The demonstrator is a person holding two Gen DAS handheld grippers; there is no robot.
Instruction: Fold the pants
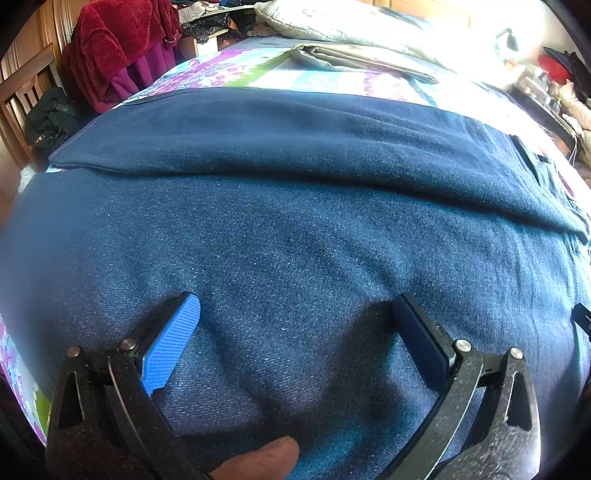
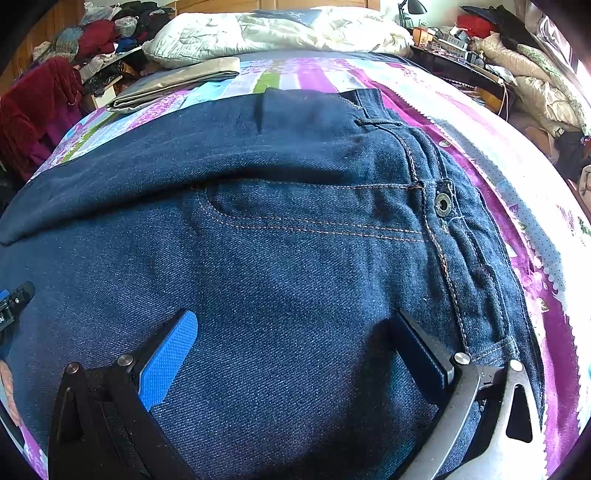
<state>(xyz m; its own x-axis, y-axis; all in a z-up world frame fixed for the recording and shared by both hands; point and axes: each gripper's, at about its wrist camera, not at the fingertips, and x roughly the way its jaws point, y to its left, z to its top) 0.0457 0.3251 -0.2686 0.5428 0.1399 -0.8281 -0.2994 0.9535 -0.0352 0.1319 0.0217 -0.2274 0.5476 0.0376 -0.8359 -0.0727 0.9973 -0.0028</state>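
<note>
Jeans (image 2: 295, 240) lie flat across the patterned bedspread (image 2: 424, 96), long axis left to right, waistband under our right gripper (image 2: 295, 343), legs under our left gripper (image 1: 295, 325). Both hover spread wide, holding nothing; we judge the near edge comes first.

Home bedroom: quilted bed (image 2: 317, 74), pillows (image 2: 258, 29)

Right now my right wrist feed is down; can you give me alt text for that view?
The right claw hangs open over dark blue jeans spread on a bed, gripping nothing. The waistband button lies ahead to the right, on a purple patterned bedspread. A folded grey cloth and rumpled quilt sit beyond.
</note>
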